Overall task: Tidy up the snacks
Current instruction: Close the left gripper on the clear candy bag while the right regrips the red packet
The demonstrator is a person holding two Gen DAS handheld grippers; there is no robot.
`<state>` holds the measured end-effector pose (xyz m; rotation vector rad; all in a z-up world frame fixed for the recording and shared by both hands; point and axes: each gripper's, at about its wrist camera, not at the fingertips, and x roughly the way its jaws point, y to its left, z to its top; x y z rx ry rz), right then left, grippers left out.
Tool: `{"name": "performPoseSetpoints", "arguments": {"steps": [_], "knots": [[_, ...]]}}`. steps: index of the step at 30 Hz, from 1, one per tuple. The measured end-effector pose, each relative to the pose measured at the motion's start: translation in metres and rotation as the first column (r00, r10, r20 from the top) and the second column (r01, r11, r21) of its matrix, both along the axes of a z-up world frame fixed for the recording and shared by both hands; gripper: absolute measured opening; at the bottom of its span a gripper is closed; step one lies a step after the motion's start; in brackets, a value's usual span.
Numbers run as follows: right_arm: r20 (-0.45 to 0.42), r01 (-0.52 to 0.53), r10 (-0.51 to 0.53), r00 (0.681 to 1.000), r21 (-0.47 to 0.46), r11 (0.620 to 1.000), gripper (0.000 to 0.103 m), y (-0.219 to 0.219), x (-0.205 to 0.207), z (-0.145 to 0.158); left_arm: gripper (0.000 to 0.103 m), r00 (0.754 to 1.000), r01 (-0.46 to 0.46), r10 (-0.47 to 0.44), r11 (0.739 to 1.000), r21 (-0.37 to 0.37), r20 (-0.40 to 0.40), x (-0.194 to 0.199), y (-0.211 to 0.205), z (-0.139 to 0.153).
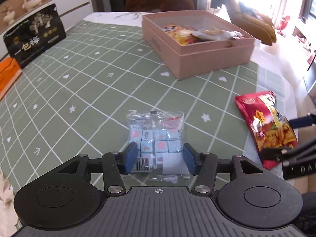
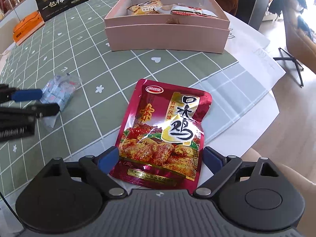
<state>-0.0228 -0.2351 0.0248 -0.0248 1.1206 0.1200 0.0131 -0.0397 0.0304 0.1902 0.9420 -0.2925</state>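
A clear bag of small blue and pink candies (image 1: pixel 156 138) lies on the green checked tablecloth. My left gripper (image 1: pixel 160 159) is open with its blue pads on either side of the bag's near end. A red foil chicken snack packet (image 2: pixel 164 130) lies near the table's right edge. My right gripper (image 2: pixel 161 158) is open and straddles the packet's near end. A pink box (image 1: pixel 197 45) at the back holds several snack packets (image 1: pixel 183 33). The candy bag (image 2: pixel 59 92) and left gripper also show in the right wrist view, and the red packet (image 1: pixel 266 126) in the left wrist view.
A black pouch with Chinese lettering (image 1: pixel 35 37) stands at the back left beside an orange box (image 1: pixel 7 73). White paper sheets (image 2: pixel 252 45) lie right of the pink box. The table edge (image 2: pixel 276 102) runs close on the right; chairs stand beyond.
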Motion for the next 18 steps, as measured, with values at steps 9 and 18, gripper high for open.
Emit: {"name": "performPoseSetpoints", "arguments": {"steps": [9,18], "knots": [[0.004,-0.005,0.005,1.0,-0.016,1.0,0.098,0.004,0.0,-0.002,0.057,0.999,-0.041,0.041,0.995,-0.095,0.002,0.018,0.012,0.0],[0.002,-0.006,0.006,1.0,-0.021,1.0,0.103,0.007,0.001,-0.005,0.086,0.976,0.22,-0.22,0.975,0.016,-0.001,0.0,-0.012,-0.005]]}}
